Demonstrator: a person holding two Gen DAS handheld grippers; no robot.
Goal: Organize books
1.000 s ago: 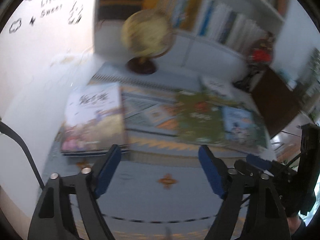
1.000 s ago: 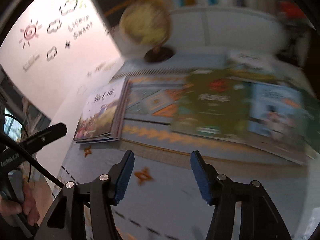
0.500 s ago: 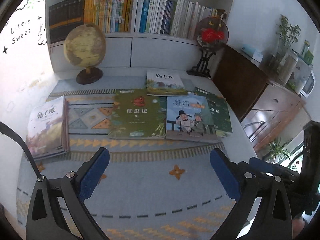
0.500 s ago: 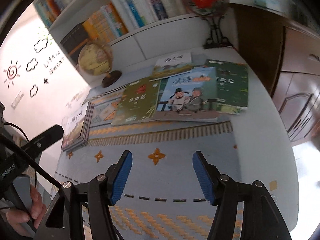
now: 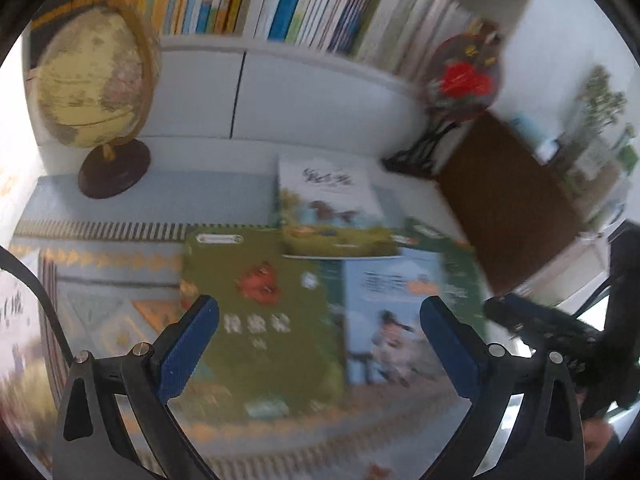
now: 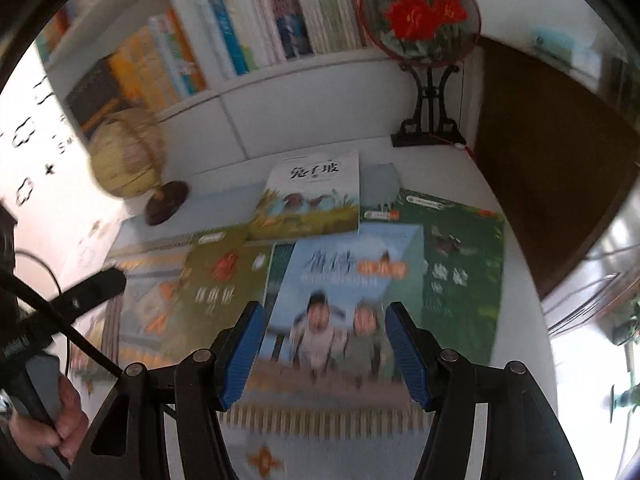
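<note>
- The left gripper [image 5: 320, 316] stands spread wide with nothing between its blue pads [image 5: 188, 340]; its jaws have just been opening. It hangs above the patterned mat [image 5: 108, 276], touching no book.
- The right gripper [image 6: 326, 316] is parted about halfway and grips nothing; no pad presses on a cover.
- A hand [image 6: 52, 420] at 8 o'clock in the right wrist view holds the other tool's handle.
- The olive-green book [image 5: 264, 320] lies flat just ahead of the left gripper, filling the gap between its fingers toward 12 o'clock.
- The pale blue book [image 6: 352, 280] with 2 drawn figures lies flat straight ahead of the right gripper at 12 o'clock, its near edge showing between the fingers. In the left wrist view it sits at 1 o'clock, beside the right finger.
- The dark green book [image 6: 460, 272] lies at 1 o'clock of the right gripper, partly under the blue one.
- The white-topped book [image 6: 312, 196] lies farther off at 12 o'clock, overlapping the far edges of the olive and blue covers.
- The globe [image 5: 92, 84] stands at 10 o'clock, well apart from all 4 books.
- The round fan on a stand [image 6: 420, 16] is at 1 o'clock by the back wall.
- The shelf of upright books [image 5: 304, 4] runs across the far back.
</note>
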